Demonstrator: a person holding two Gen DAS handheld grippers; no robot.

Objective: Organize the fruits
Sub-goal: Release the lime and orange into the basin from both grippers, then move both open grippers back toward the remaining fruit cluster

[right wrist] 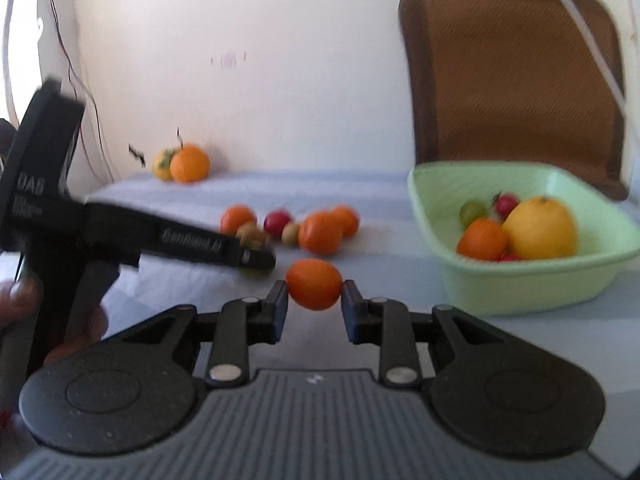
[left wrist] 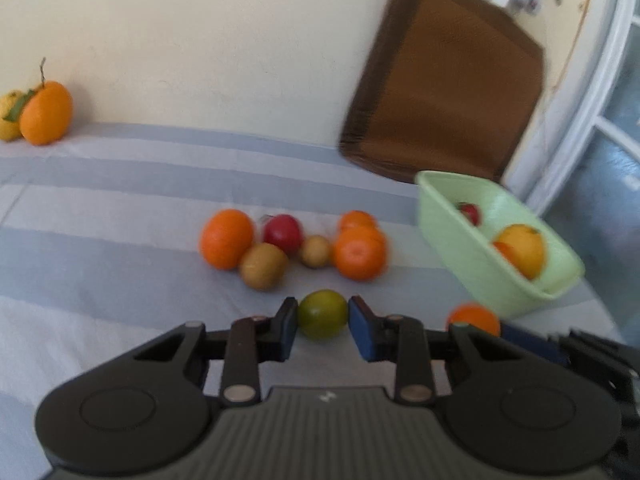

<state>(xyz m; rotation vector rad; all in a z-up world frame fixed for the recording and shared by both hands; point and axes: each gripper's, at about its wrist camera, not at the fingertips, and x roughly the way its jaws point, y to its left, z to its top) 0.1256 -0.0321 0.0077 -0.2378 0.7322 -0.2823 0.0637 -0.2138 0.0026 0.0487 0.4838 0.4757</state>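
Note:
My left gripper (left wrist: 322, 314) is shut on a green lime (left wrist: 322, 313) just above the striped cloth. My right gripper (right wrist: 314, 291) is shut on a small orange (right wrist: 314, 284); that orange also shows in the left wrist view (left wrist: 474, 318). The pale green basin (right wrist: 520, 284) at the right holds a large yellow-orange fruit (right wrist: 542, 227), an orange, a green fruit and red fruits; it also shows in the left wrist view (left wrist: 452, 236). A loose pile lies in the middle: oranges (left wrist: 226, 238), a red apple (left wrist: 282, 232), kiwis (left wrist: 263, 266).
An orange with a stem (left wrist: 46, 113) and a yellow fruit sit at the far left by the wall. A brown chair back (left wrist: 444, 80) stands behind the basin. The left gripper's handle (right wrist: 52, 216) crosses the right wrist view at left. Cables hang on the wall.

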